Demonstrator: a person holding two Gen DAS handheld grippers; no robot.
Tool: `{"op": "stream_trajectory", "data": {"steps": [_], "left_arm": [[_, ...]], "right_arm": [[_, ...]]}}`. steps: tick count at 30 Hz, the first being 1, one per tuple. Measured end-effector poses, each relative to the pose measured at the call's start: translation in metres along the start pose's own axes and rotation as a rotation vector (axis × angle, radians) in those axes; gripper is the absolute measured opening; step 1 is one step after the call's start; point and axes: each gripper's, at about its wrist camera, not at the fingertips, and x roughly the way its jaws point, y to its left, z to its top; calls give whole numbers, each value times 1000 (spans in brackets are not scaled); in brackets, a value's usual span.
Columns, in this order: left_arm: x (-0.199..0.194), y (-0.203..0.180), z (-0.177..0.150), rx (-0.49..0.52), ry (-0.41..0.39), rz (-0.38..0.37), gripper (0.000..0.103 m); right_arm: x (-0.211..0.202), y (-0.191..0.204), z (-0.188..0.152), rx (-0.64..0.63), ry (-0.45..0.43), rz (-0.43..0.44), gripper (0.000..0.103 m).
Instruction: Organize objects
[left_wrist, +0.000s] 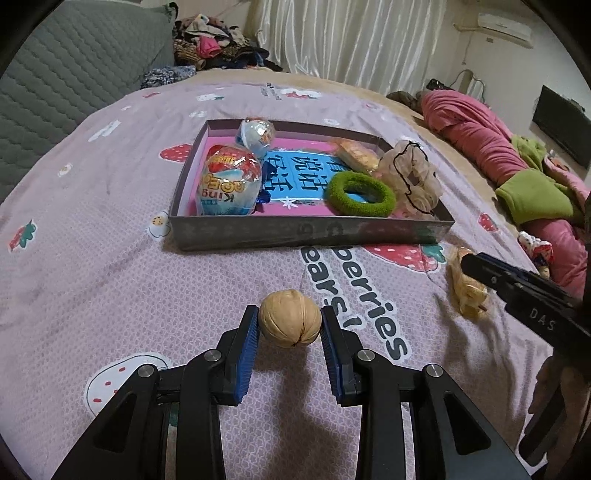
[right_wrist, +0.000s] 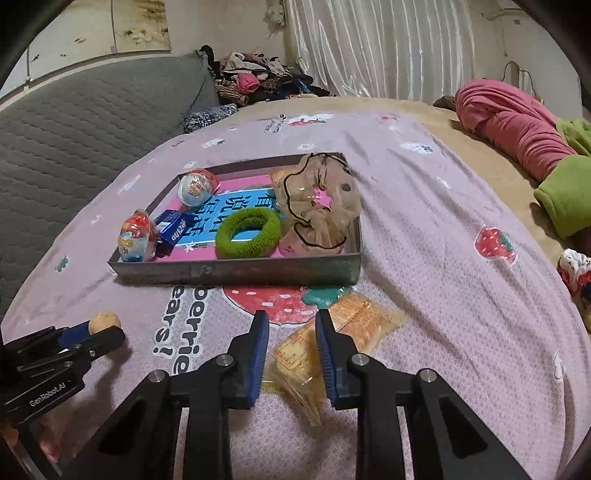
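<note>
A tan walnut (left_wrist: 289, 318) lies on the pink bedspread between my left gripper's (left_wrist: 289, 322) blue pads; the jaws touch or nearly touch its sides. It also shows in the right wrist view (right_wrist: 105, 322). My right gripper (right_wrist: 291, 332) is open over a clear yellow snack packet (right_wrist: 332, 345) lying on the bed, also seen in the left wrist view (left_wrist: 466, 286). A shallow grey box (left_wrist: 306, 230) beyond holds two wrapped toy eggs (left_wrist: 229, 181), a green hair ring (left_wrist: 362, 194), a beige scrunchie (left_wrist: 410, 173) and a snack packet (left_wrist: 356, 153).
A grey quilted headboard cushion (left_wrist: 66, 74) is at the left. A pile of clothes (right_wrist: 255, 81) lies at the far side. A pink and green bundle of clothing (right_wrist: 524, 147) lies at the right. White curtains hang behind.
</note>
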Motion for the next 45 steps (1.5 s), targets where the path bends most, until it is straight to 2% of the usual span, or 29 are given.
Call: {"op": "stream_trajectory", "data": {"steps": [9, 23, 45], "left_arm": [[-6, -5, -1, 16, -4, -1, 34], [-47, -16, 16, 28, -67, 18, 34], [-120, -36, 40, 63, -168, 61, 34]], "right_arm": [[3, -5, -1, 27, 18, 9, 7], [-31, 0, 14, 6, -29, 2, 7], [-108, 18, 40, -40, -145, 12, 7]]}}
